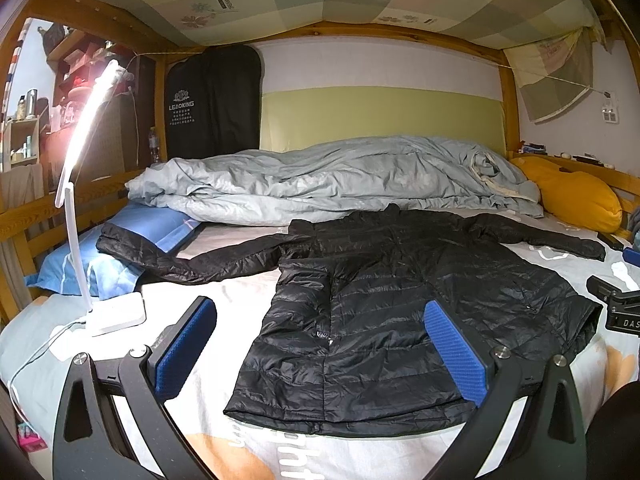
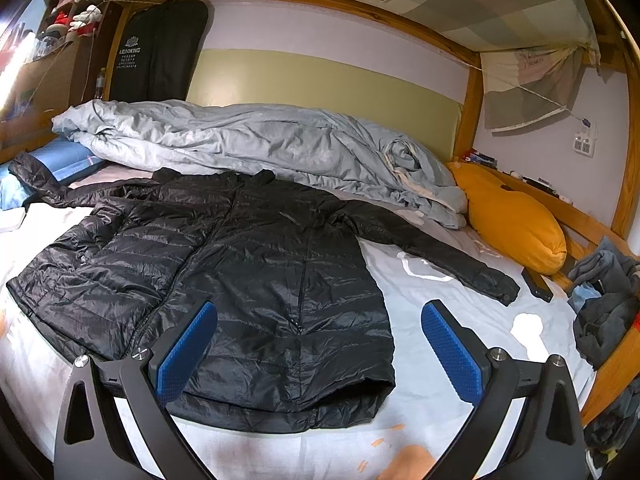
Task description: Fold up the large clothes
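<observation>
Black puffer jacket lies flat on the bed sheet, front up, hem toward the cameras, both sleeves spread sideways.

Left gripper: fingers spread wide, holding nothing. Jacket's lower left half lies between and beyond the blue pads; left pad is over bare sheet, right pad over the jacket body. Contact with fabric cannot be told.

Right gripper: fingers equally wide apart, nothing held. Jacket's right hem corner sits between the fingertips; right pad is over bare sheet.

Surroundings: white desk lamp, lit, stands just left of the left finger, its base on the sheet, cable trailing. Blue pillow beyond it, under one sleeve end. Crumpled grey duvet lies past the collar. Yellow cushion far right of the right finger, dark clothes heap near it, against the wooden rail.
</observation>
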### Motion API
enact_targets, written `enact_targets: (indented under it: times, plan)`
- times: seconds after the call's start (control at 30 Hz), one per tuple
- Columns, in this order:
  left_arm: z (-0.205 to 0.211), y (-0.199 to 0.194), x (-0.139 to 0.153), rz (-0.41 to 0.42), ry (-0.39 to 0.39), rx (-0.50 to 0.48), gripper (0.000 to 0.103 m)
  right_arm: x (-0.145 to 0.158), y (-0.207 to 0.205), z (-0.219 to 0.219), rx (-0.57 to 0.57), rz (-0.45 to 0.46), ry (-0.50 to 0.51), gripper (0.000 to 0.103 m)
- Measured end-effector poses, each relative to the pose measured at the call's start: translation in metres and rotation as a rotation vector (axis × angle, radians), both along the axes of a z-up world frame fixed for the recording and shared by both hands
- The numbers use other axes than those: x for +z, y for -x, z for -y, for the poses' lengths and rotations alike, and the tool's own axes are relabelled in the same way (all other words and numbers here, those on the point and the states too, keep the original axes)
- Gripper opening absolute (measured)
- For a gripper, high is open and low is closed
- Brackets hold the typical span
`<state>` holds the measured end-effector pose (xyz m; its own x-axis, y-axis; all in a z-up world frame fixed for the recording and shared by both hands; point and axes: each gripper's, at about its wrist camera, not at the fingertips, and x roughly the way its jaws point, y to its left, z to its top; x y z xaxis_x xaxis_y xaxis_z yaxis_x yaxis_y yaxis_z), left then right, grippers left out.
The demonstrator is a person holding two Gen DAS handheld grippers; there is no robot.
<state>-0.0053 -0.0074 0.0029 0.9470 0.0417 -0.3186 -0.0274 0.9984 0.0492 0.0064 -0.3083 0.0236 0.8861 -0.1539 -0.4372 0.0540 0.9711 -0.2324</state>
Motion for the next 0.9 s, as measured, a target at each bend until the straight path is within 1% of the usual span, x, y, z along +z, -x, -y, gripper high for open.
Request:
enact_targets:
  times: [0.57,0.67,0.7,0.77,0.87,0.9]
  plan:
    - [-0.001,0.002,0.001,0.006,0.004,0.008,0.103,-0.005,-0.001,-0.005,0.006,-0.007,0.02,0.103]
    - [-0.004,-0.001,0.001,-0.008,0.016,0.018,0.103,-0.006,0.001,-0.009,0.023,-0.008,0.035,0.103]
    - [-0.005,-0.002,0.001,-0.011,0.02,0.026,0.103,-0.005,0.0,-0.01,0.04,-0.012,0.029,0.103]
    - [-0.006,-0.001,0.0,-0.011,0.019,0.032,0.103,-0.005,-0.001,-0.006,0.091,-0.035,-0.032,0.103]
    - [-0.006,-0.002,0.001,-0.01,0.01,0.022,0.103,-0.008,-0.008,0.01,0.083,-0.088,-0.137,0.103]
    - [-0.007,-0.003,0.001,-0.013,0.009,0.022,0.103,-0.008,-0.01,0.011,0.079,-0.098,-0.149,0.103]
